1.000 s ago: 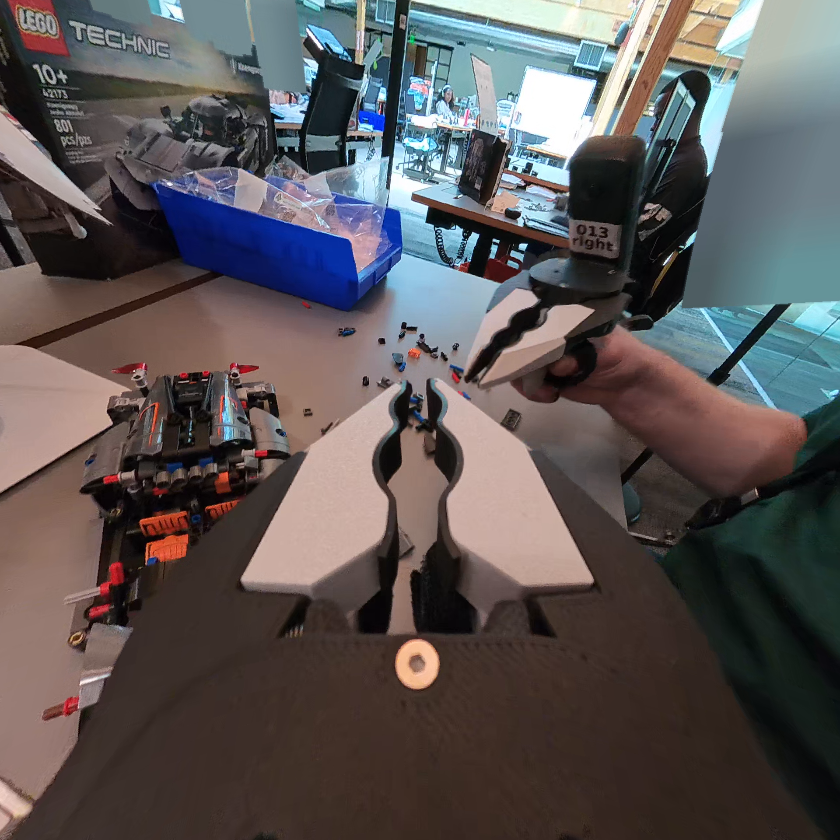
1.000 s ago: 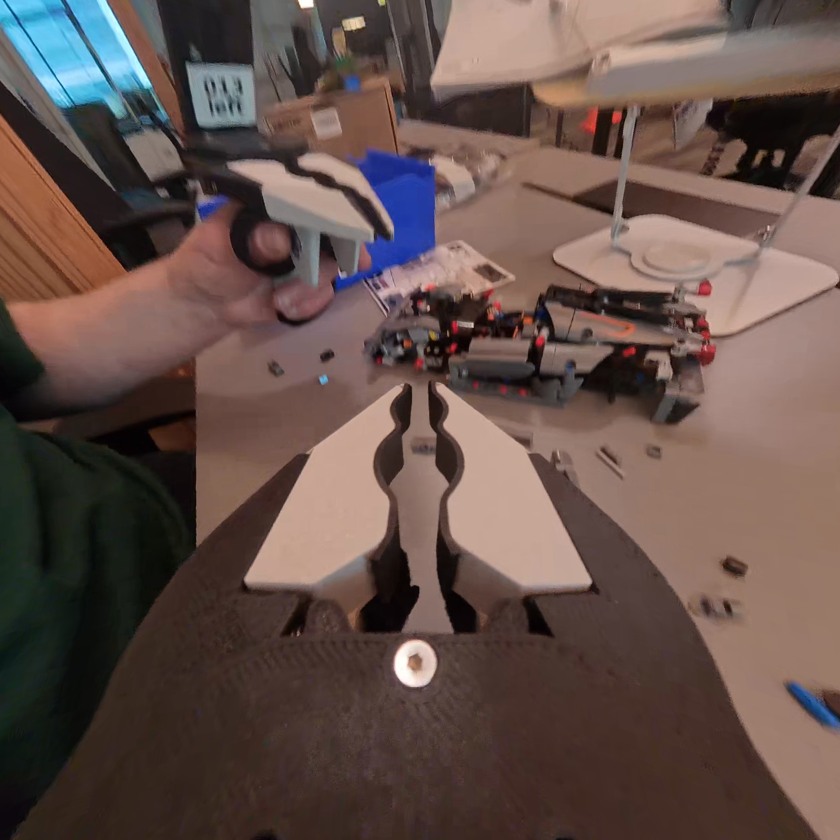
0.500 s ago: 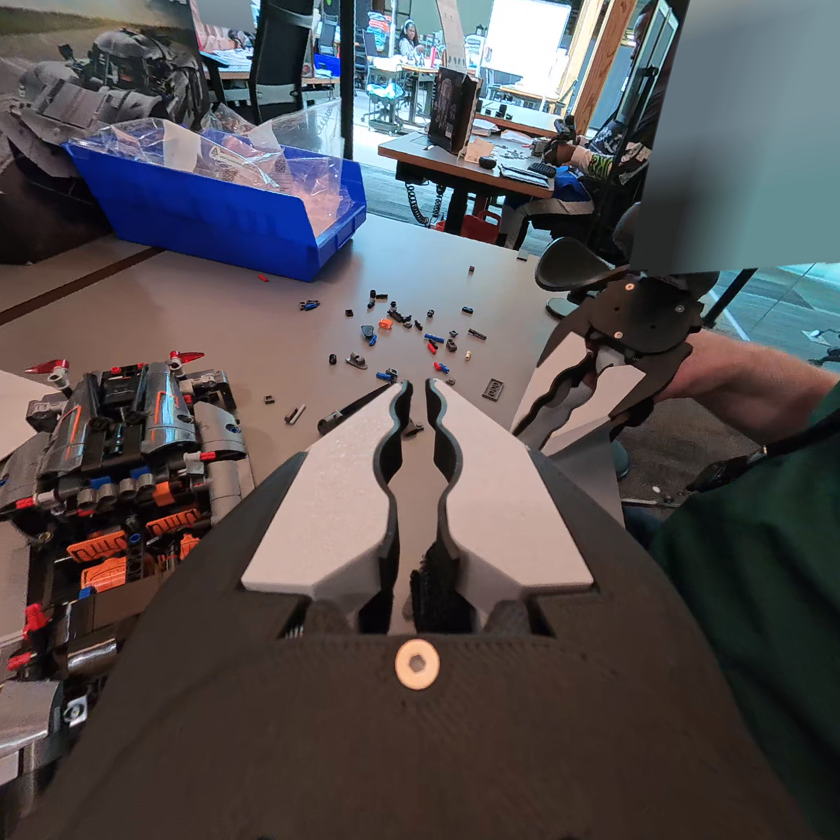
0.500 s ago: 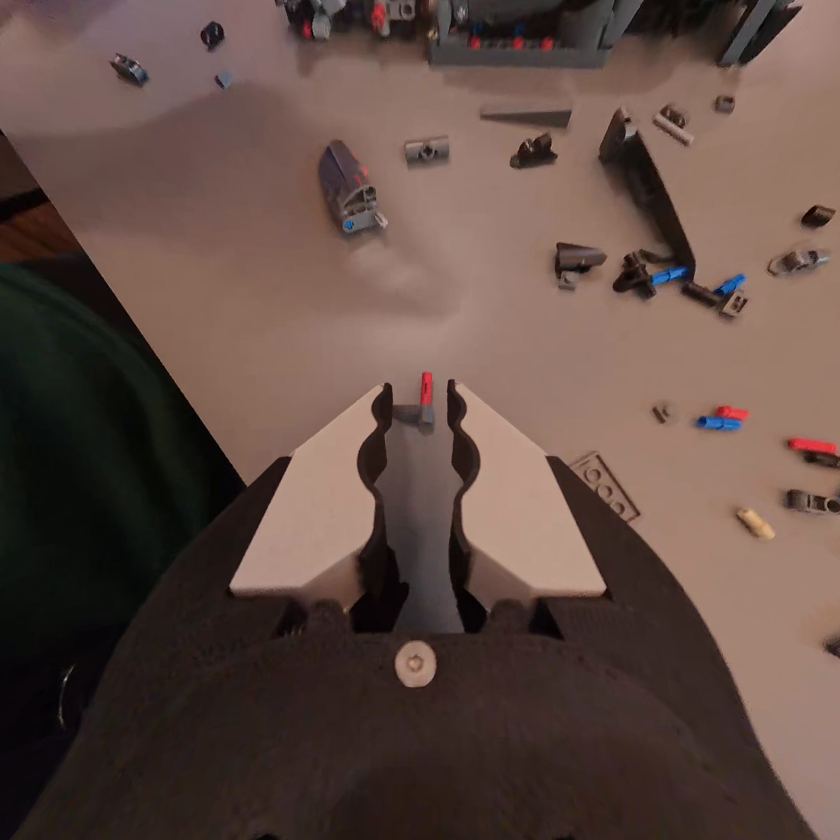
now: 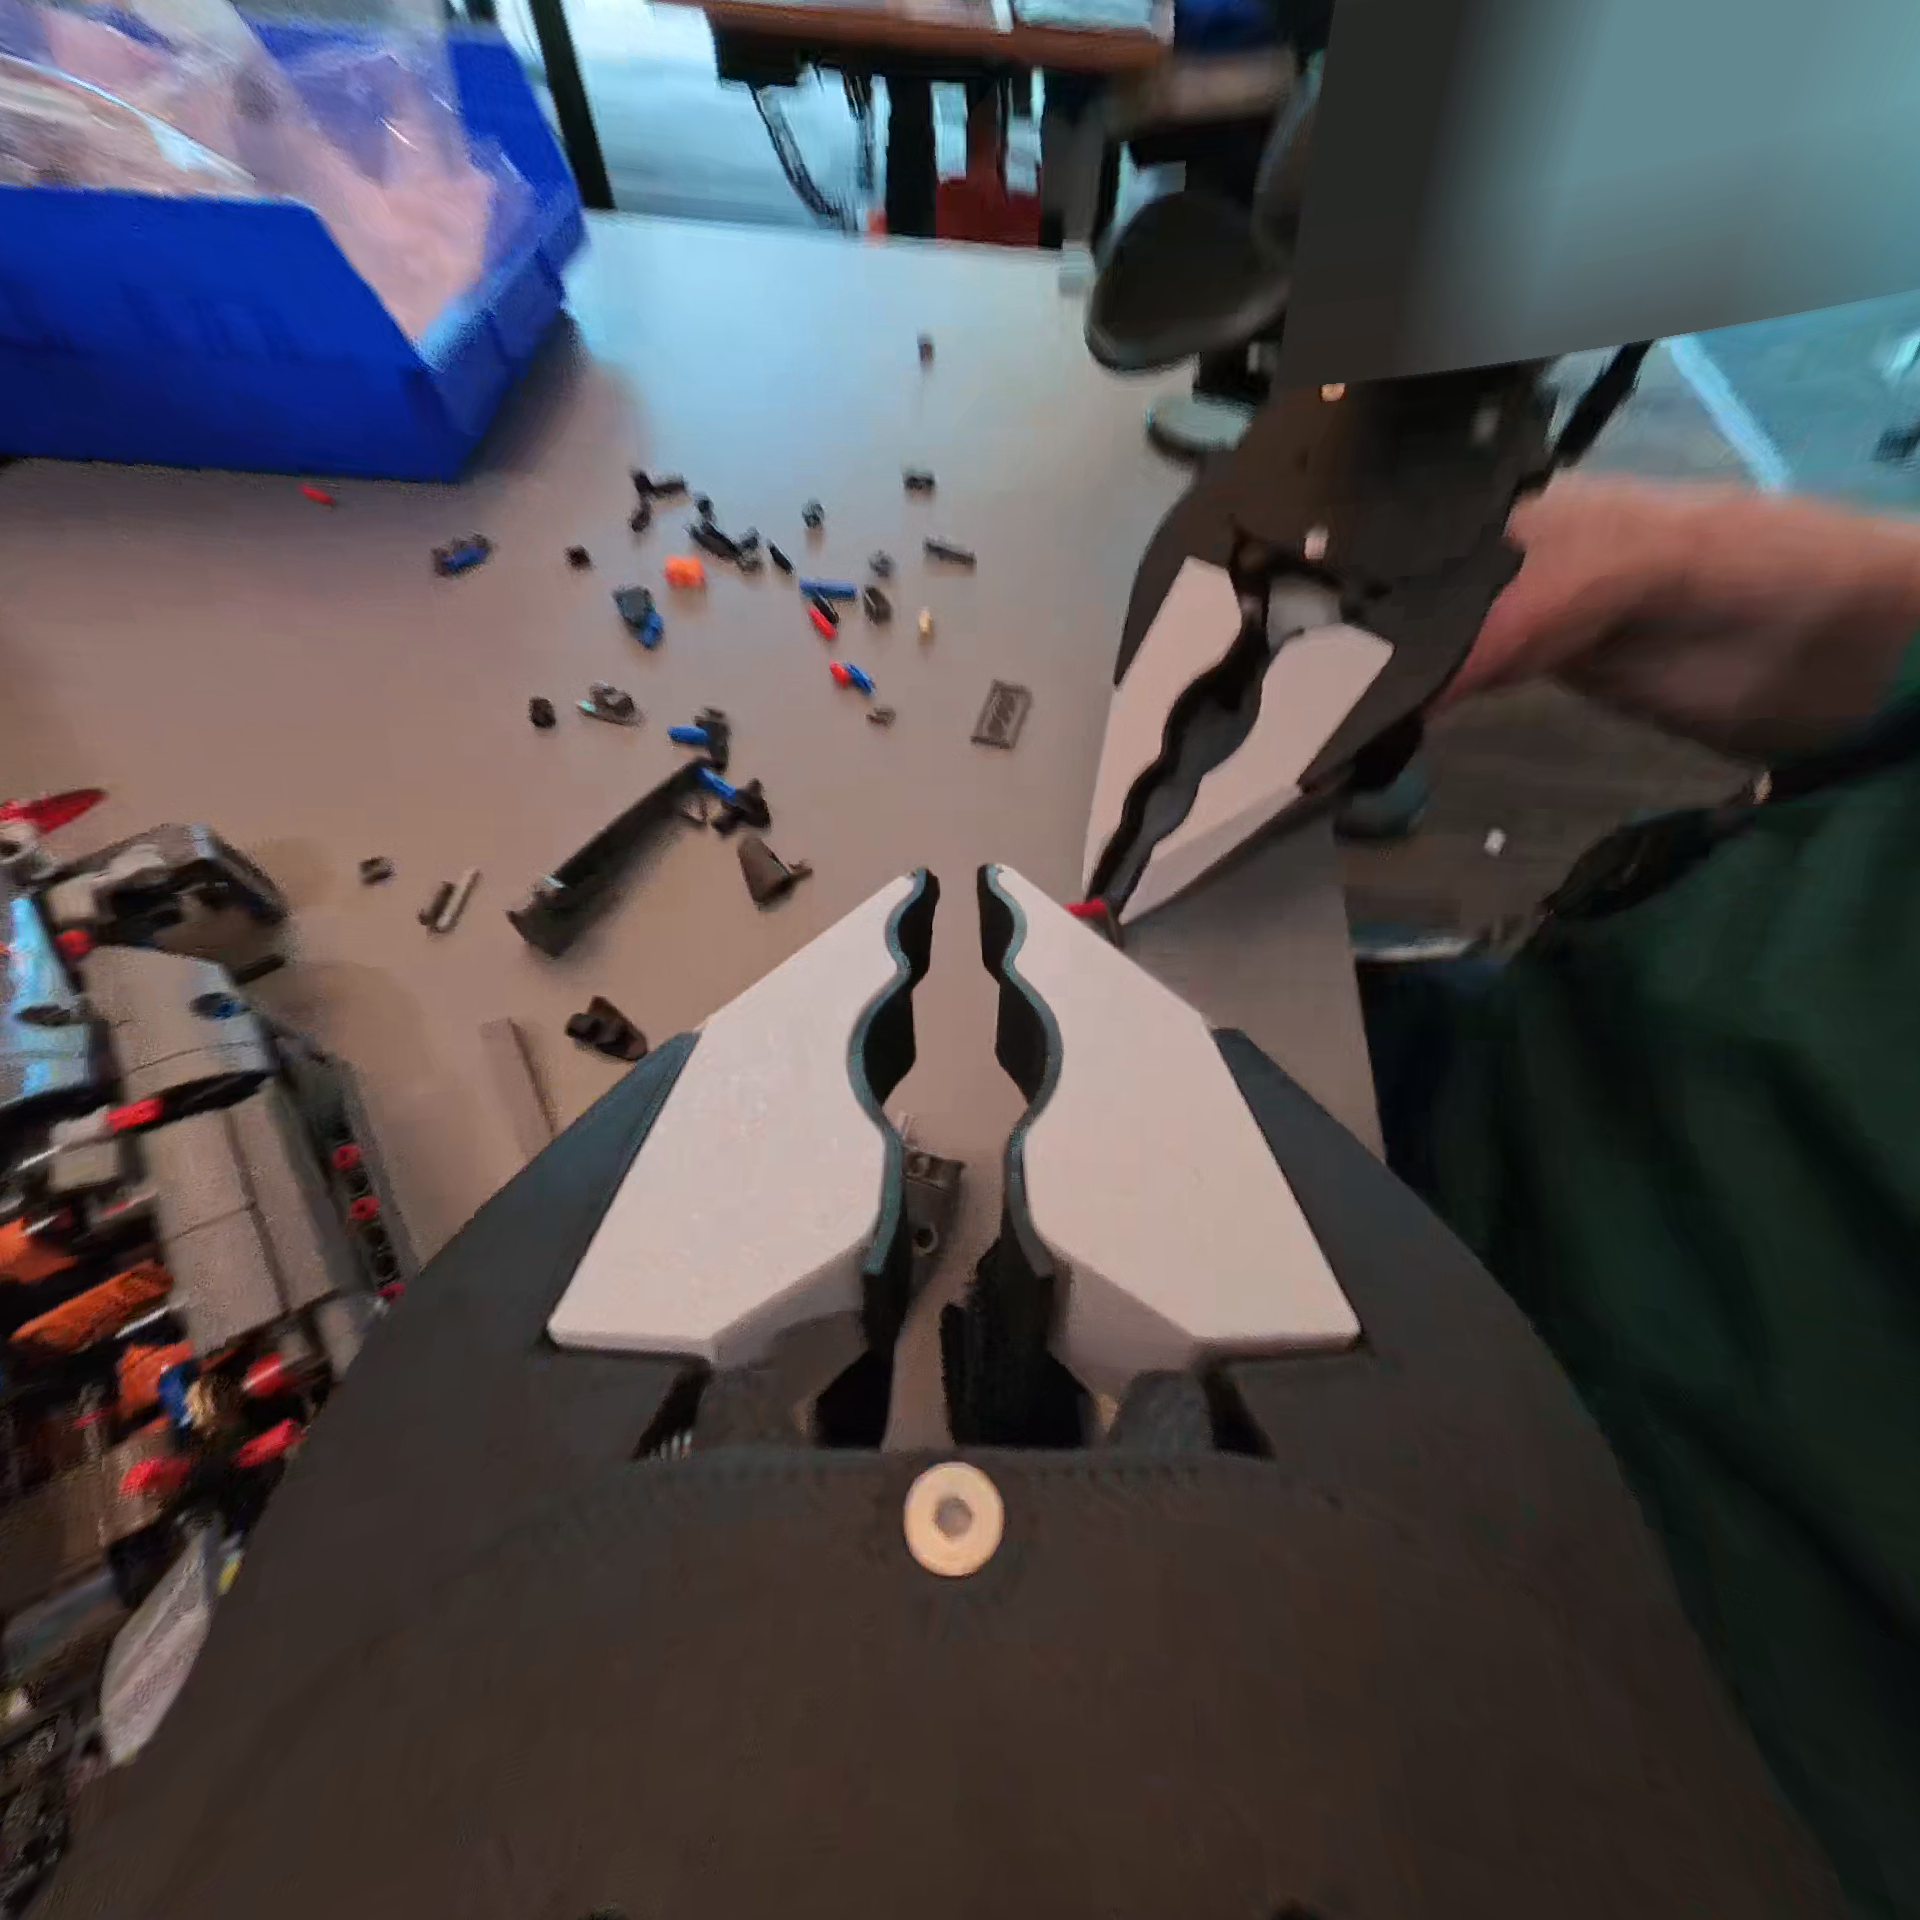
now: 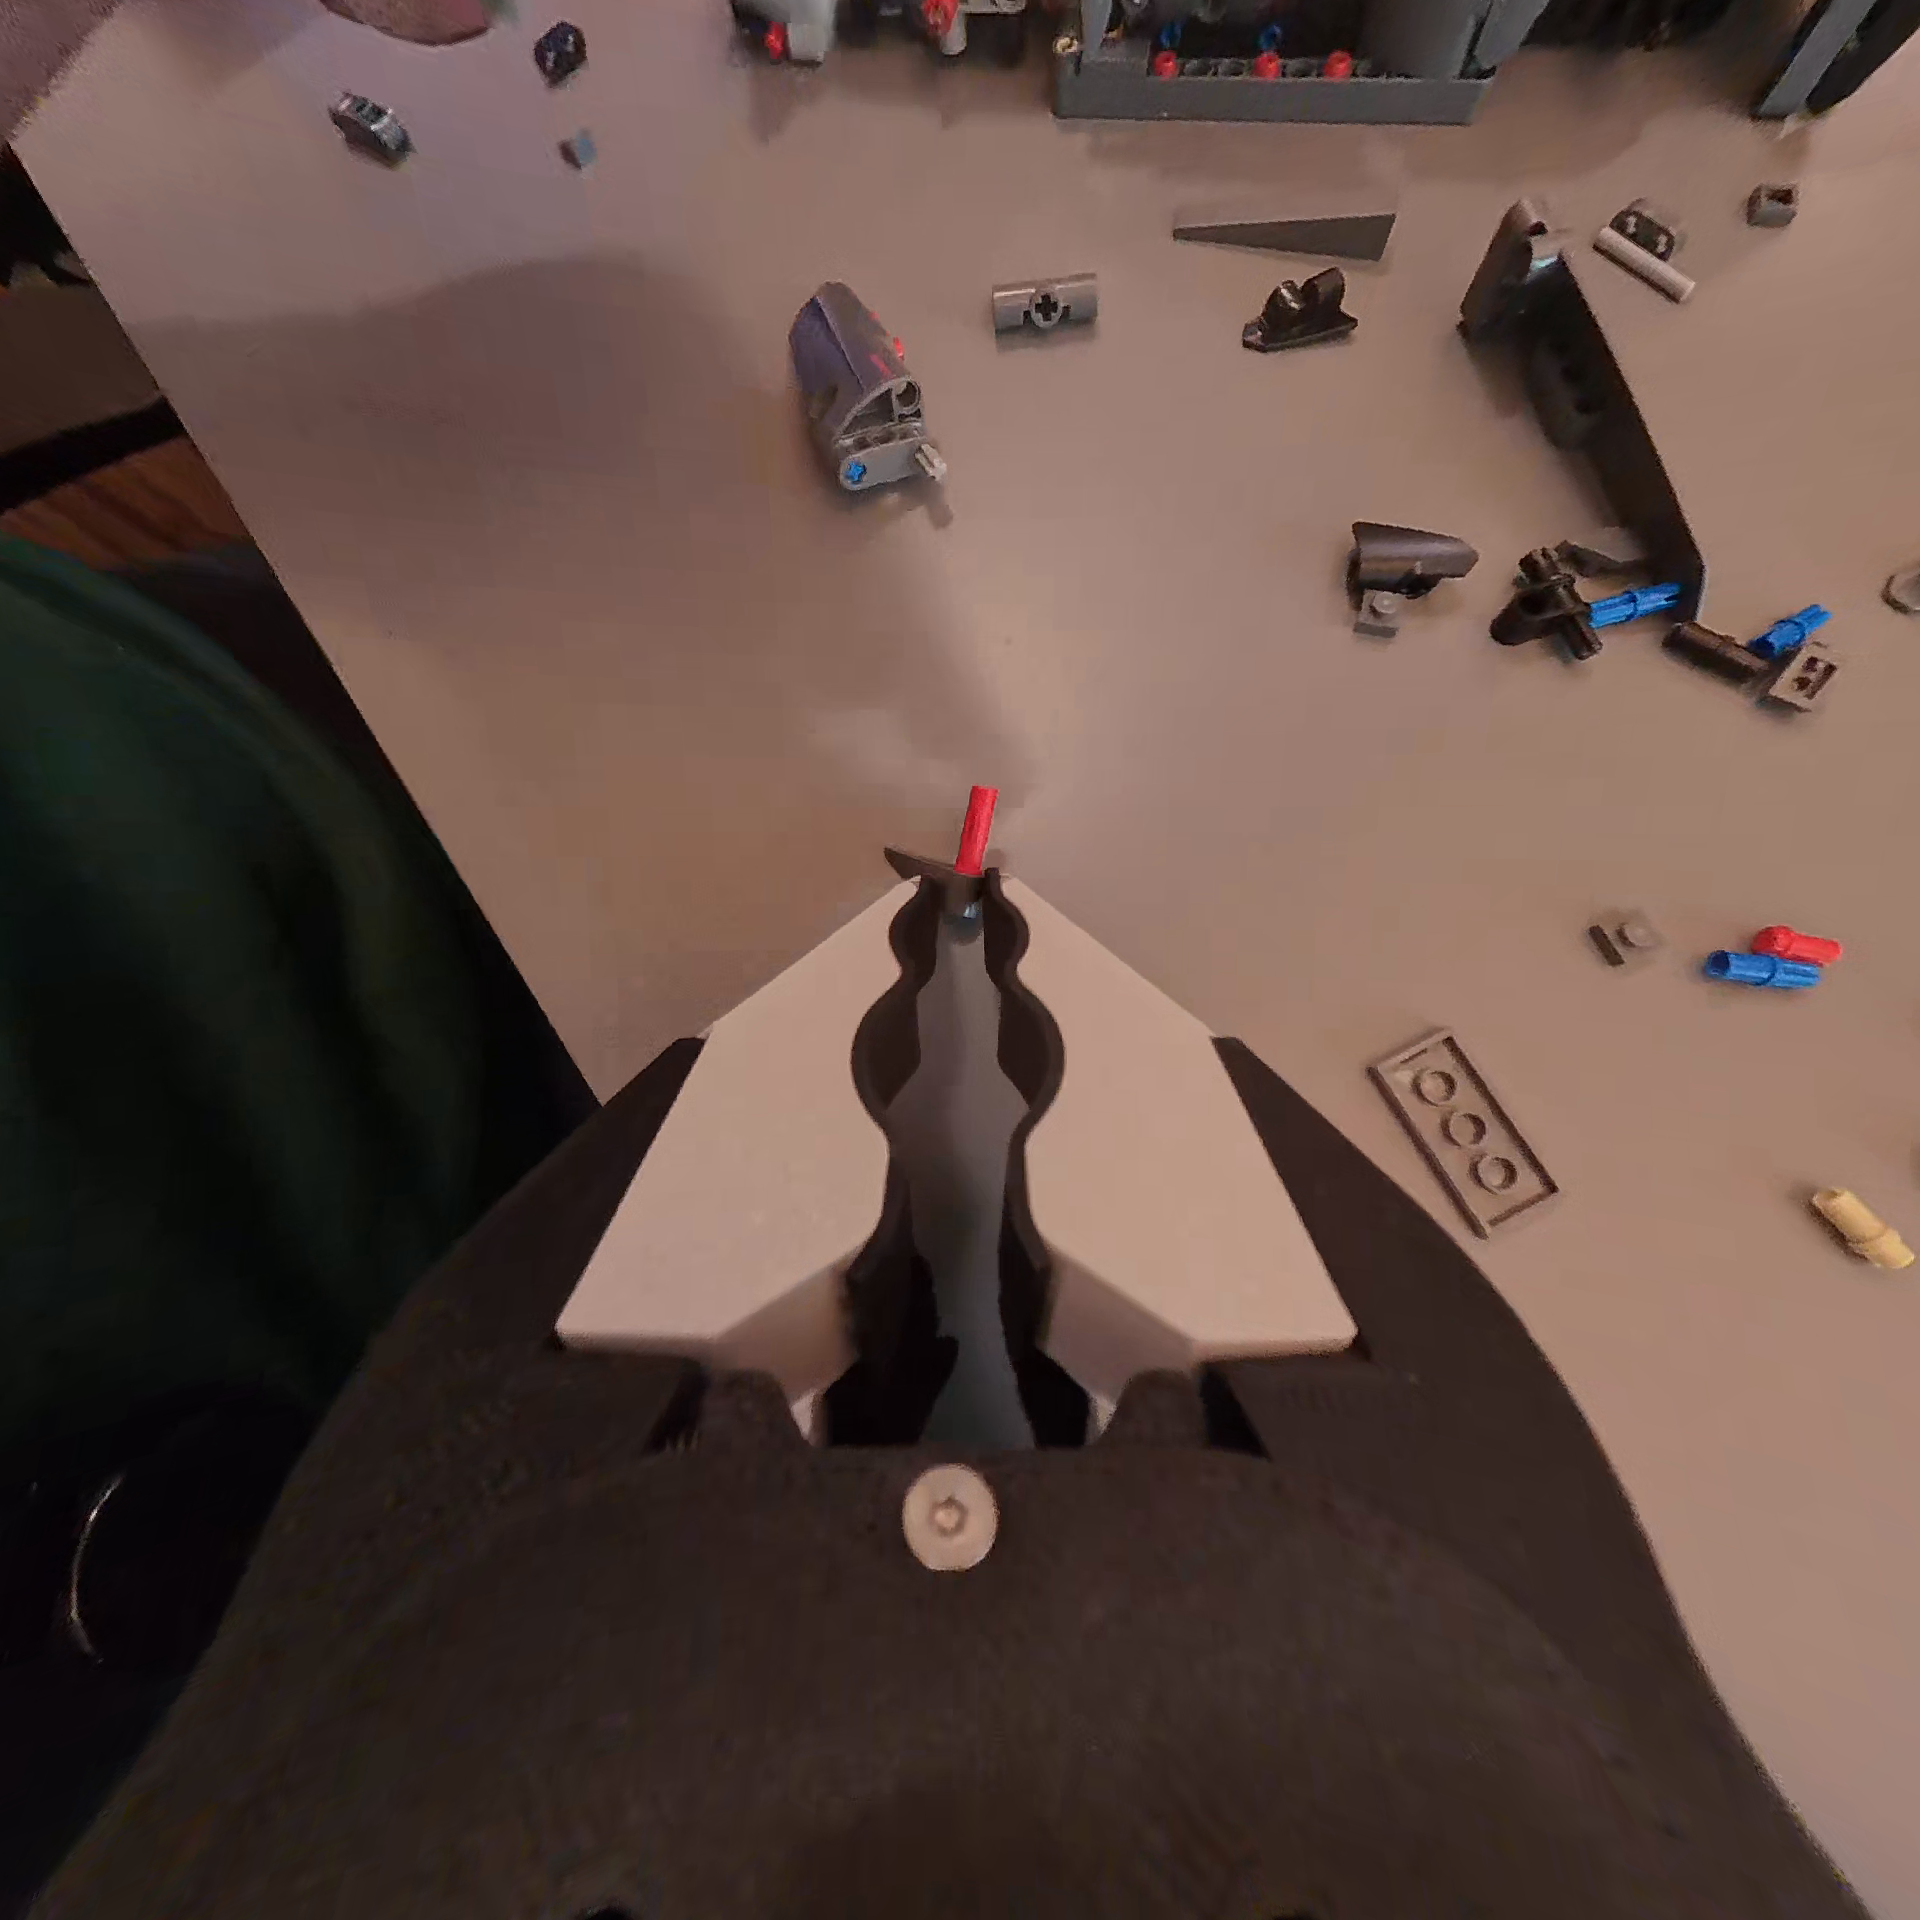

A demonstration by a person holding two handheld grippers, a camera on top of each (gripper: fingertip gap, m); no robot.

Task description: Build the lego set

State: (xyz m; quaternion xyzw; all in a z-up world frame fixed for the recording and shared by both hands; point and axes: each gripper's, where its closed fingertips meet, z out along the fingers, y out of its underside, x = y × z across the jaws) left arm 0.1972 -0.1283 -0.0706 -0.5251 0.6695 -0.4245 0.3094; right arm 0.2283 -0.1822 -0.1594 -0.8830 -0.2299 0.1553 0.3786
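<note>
My right gripper points down at the grey table and is shut on a small grey piece with a red pin sticking out past the tips. In the left wrist view the right gripper stands tip-down near the table's near edge, and the red pin shows at its tip. My left gripper hovers over the table with its jaws a thin gap apart and nothing between them. The half-built grey, black and orange lego car lies left of it and also shows in the right wrist view.
Loose lego pieces are scattered mid-table. A long black panel, a dark blue and grey sub-assembly and a flat grey plate lie nearby. A blue bin with plastic bags stands at the back left. The table edge runs by a green sleeve. One gripper's finger ends stand about 11 cm off the other's. The flat grey plate sits 9 cm or so from the ends of my right fingers. Look for it in the left wrist view too.
My right gripper swung down from mid-air to the table, opened around the grey piece with the red pin, then closed on it. My left gripper moved lower and nearer the car.
</note>
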